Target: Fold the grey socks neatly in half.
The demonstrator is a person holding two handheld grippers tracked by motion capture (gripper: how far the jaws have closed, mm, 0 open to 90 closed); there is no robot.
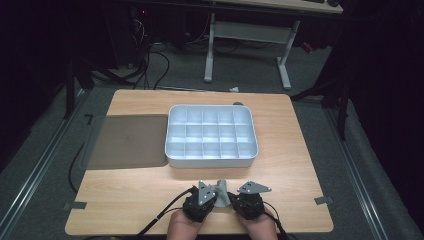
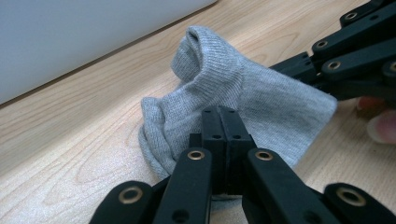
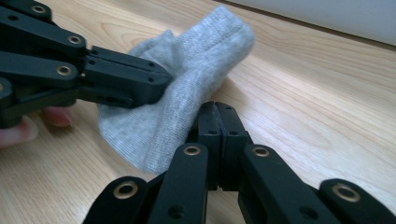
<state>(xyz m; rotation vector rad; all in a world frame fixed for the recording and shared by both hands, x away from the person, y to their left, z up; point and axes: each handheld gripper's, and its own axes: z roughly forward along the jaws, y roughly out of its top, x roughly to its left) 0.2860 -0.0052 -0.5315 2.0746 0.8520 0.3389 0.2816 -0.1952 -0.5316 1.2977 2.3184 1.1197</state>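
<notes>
A: Where's the grey sock (image 1: 221,191)?
B: By the counter's (image 1: 295,150) near edge, limp, light knit. Left tool (image 2: 219,122) pinches its hem; right tool (image 3: 217,116) nips the opposite edge.

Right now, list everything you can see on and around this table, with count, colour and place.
sock: one, grey, near edge of the table, bunched between the two grippers
divided tray: one, white, many empty compartments, middle of the table
mat: one, dark grey, flat, left of the tray
table: one, light wood, centre of the high view
desk frame: one, white legs, on the floor beyond the table
tape marks: two, grey, near corners of the table
left gripper: one, black, jaws shut on the sock's edge
right gripper: one, black, jaws shut on the sock's other edge
hands: two, at the bottom edge, holding the grippers
</notes>
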